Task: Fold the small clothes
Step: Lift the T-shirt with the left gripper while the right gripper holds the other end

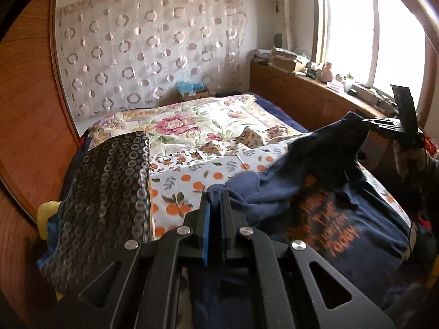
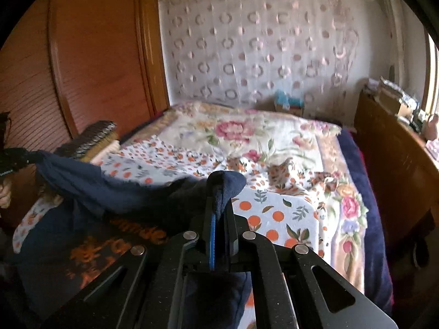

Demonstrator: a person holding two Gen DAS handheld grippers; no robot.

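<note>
The left gripper (image 1: 216, 194) and right gripper (image 2: 219, 192) are each clenching an edge of the navy T-shirt (image 1: 343, 219). It is hanging between them over the bed (image 1: 192, 148), its orange print seemingly facing up.

Each gripper, left (image 1: 216, 200) and right (image 2: 219, 208), is matte black, with slotted linkage arms pinned by round silver screws. One finger (image 1: 205, 233) carries a blue pad at its inner face.
</note>
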